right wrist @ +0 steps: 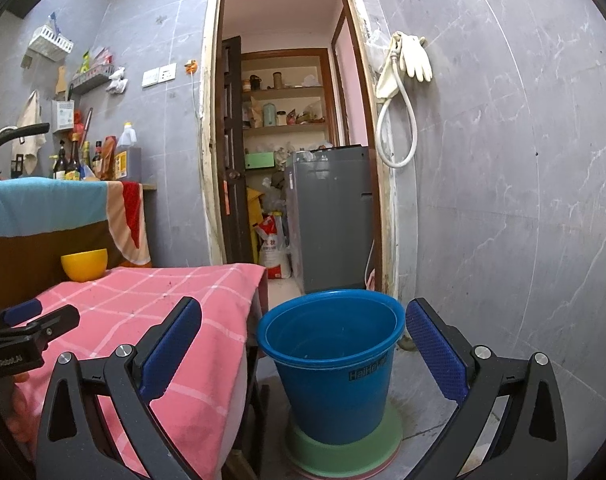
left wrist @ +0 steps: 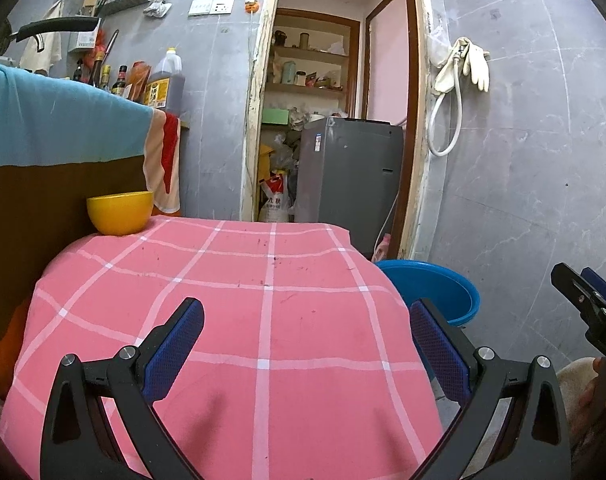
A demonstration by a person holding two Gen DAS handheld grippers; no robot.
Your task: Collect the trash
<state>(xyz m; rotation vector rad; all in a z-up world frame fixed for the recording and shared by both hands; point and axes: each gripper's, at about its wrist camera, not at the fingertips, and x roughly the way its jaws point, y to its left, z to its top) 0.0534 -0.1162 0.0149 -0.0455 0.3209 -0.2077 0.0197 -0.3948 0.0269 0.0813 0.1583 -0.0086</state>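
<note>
My left gripper (left wrist: 307, 306) stands open over a table with a pink checked cloth (left wrist: 239, 320), nothing between its blue pads. The cloth shows only small dark specks (left wrist: 275, 260); I see no larger piece of trash. A blue plastic bucket (right wrist: 333, 364) stands on the floor to the right of the table, on a green round base (right wrist: 347, 456). My right gripper (right wrist: 303, 304) hangs open in front of the bucket and holds nothing. The bucket's rim (left wrist: 435, 280) peeks out beside the table. Each gripper shows at the other view's edge.
A yellow bowl (left wrist: 120, 212) sits on the table's far left corner, against a brown counter draped with a blue towel (left wrist: 59, 116). Bottles (left wrist: 165, 80) stand on that counter. Behind is an open doorway with a grey appliance (right wrist: 331, 216) and shelves. Gloves and a hose (right wrist: 403, 80) hang on the tiled wall.
</note>
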